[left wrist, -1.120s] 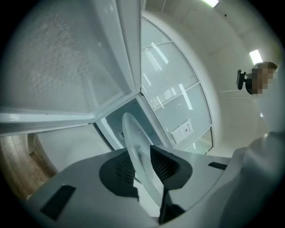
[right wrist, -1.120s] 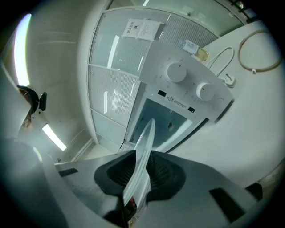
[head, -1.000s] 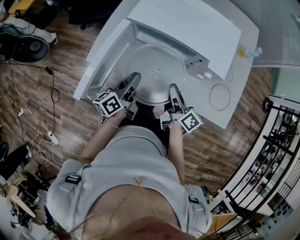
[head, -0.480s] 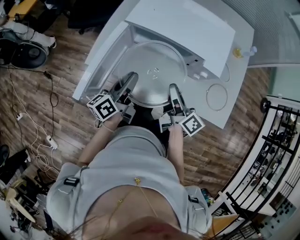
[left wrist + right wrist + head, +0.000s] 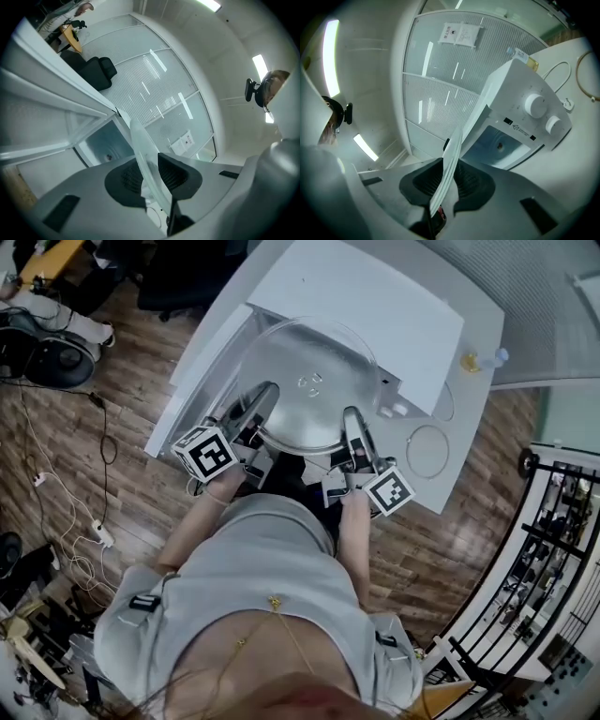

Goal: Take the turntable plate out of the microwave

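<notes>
Change: plate [image 5: 305, 381] has been raised toward upper centre | Grip: near rim is clamped narrowly by left gripper [image 5: 260, 401] and right gripper [image 5: 352, 423] | Place: plate is held over microwave [image 5: 375, 306] opening; cavity is seen bare | Task: removal is judged nearly done

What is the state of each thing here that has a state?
plate: held in the air by its near rim.
microwave: open, its floor bare.
left gripper: shut on plate.
right gripper: shut on plate.
ring: lying flat on the table beside the microwave.
</notes>
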`<state>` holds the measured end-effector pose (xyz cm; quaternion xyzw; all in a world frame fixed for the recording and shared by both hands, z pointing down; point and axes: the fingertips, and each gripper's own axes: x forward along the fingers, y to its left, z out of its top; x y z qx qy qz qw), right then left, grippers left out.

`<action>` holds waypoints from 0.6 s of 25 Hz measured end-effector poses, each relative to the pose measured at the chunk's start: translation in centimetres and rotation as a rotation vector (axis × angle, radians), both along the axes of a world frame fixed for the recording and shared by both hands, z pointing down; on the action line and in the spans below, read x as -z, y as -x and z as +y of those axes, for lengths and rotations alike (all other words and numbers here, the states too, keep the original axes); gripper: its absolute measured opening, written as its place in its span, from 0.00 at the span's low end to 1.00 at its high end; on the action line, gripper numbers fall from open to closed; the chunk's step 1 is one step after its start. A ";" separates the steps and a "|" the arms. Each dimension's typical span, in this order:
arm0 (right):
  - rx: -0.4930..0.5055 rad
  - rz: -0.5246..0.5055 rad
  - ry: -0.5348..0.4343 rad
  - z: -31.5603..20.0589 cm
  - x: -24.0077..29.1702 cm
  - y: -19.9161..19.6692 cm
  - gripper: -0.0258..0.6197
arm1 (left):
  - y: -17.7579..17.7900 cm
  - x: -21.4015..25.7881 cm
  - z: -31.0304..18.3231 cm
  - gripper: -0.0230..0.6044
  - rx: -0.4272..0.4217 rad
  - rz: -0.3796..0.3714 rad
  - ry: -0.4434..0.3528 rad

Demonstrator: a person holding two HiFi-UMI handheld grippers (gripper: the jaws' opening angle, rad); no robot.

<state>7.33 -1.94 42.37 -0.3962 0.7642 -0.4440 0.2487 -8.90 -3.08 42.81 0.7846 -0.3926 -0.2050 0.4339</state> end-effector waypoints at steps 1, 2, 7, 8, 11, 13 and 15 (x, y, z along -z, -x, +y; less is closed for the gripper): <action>-0.001 0.000 0.002 -0.5 0.0 -0.1 0.16 | -0.2 0.1 -0.5 0.20 -0.002 -0.004 0.000; -0.001 -0.001 0.003 -1.0 0.0 -0.3 0.16 | -0.3 0.2 -1.1 0.20 -0.005 -0.007 0.001; 0.001 0.000 -0.018 -4.0 0.8 -1.2 0.17 | -1.4 0.7 -4.1 0.20 -0.014 0.003 0.011; 0.003 0.003 -0.019 -4.5 0.9 -1.3 0.17 | -1.5 0.8 -4.7 0.20 -0.015 0.007 0.013; 0.008 0.007 -0.022 -6.1 1.2 -1.7 0.16 | -1.9 0.6 -6.1 0.20 -0.007 0.009 0.026; 0.012 0.007 -0.024 -6.9 1.2 -1.9 0.16 | -2.1 0.4 -7.0 0.20 -0.002 0.005 0.033; 0.015 0.007 -0.018 -7.5 1.1 -2.1 0.17 | -2.4 0.5 -7.6 0.20 0.002 0.007 0.036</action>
